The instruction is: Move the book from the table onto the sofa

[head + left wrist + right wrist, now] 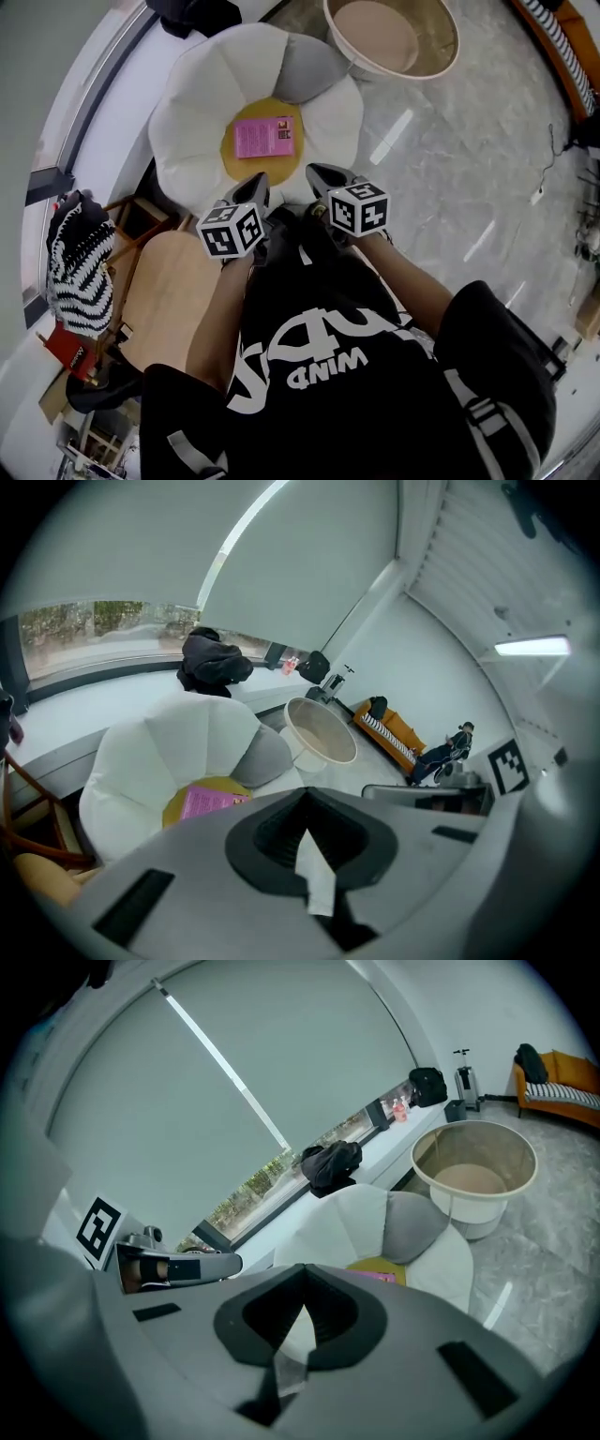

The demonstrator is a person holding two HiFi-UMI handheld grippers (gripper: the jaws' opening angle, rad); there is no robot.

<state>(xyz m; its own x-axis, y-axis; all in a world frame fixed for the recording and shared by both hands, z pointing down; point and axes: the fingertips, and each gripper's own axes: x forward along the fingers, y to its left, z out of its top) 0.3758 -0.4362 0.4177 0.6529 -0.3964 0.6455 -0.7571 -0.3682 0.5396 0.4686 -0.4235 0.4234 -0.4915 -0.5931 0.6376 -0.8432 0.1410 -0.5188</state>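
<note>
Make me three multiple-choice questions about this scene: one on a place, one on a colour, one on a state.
1. Where does the book lie? A. on the wooden table B. on the yellow centre of the flower-shaped sofa C. on the floor
2. What colour is its cover? A. pink B. green C. blue
3. How are the left gripper and right gripper? A. both open B. left shut on the book C. both shut, empty
Answers: B, the head view shows it on the sofa; A, the cover is pink; C, each gripper view shows jaws together, holding nothing.
</note>
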